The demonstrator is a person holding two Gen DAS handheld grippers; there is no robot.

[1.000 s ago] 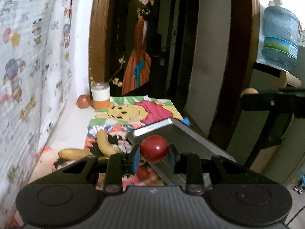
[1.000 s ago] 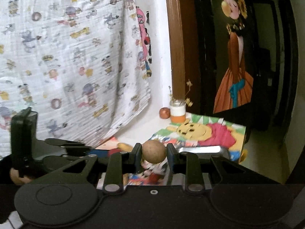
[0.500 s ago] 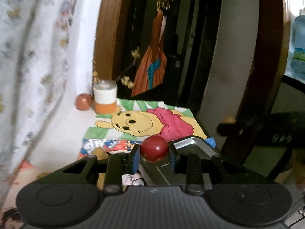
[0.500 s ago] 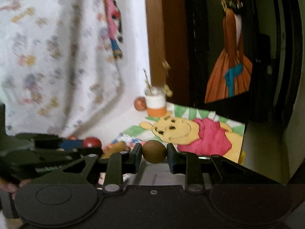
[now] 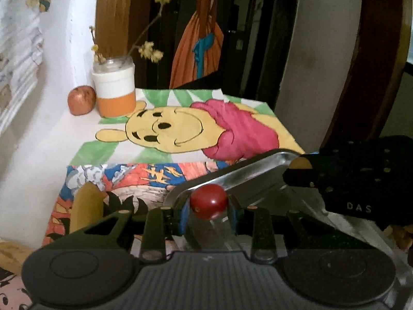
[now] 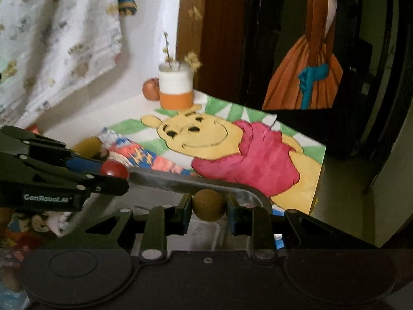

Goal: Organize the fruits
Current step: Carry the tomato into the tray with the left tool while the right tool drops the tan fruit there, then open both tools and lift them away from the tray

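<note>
My two grippers both carry fruit over the metal tray [image 5: 258,178], which sits at the near right part of the table [image 5: 38,155], on the cartoon mats [image 5: 180,129]. Left gripper [image 5: 208,206] is clamped on a small red fruit [image 5: 208,201] just above the tray's near-left corner. Right gripper [image 6: 209,208] is clamped on a round brown fruit [image 6: 208,205] above the tray's rounded right corner [image 6: 253,191].

Risks, biggest first. The tray looks to overhang or sit close to the table's right edge, with open floor beyond; a nudge on its rim could tip or slide it off. Both grippers crowd the same tray: the right one shows as a black body [image 5: 361,178] close beside the left one, so a clash could knock a fruit loose. Both fruits are round and smooth; dropped from height onto bare metal they would likely roll or bounce over the low rim.

Room: tray floor looks empty under my fingers, plenty of space there. Far edge has a jar with twigs [image 5: 114,90] and an apple-like fruit [image 5: 81,100] beside it at the far left corner, well apart. A banana [image 5: 87,206] lies just left of the tray; wall and cloth close the left side.
</note>
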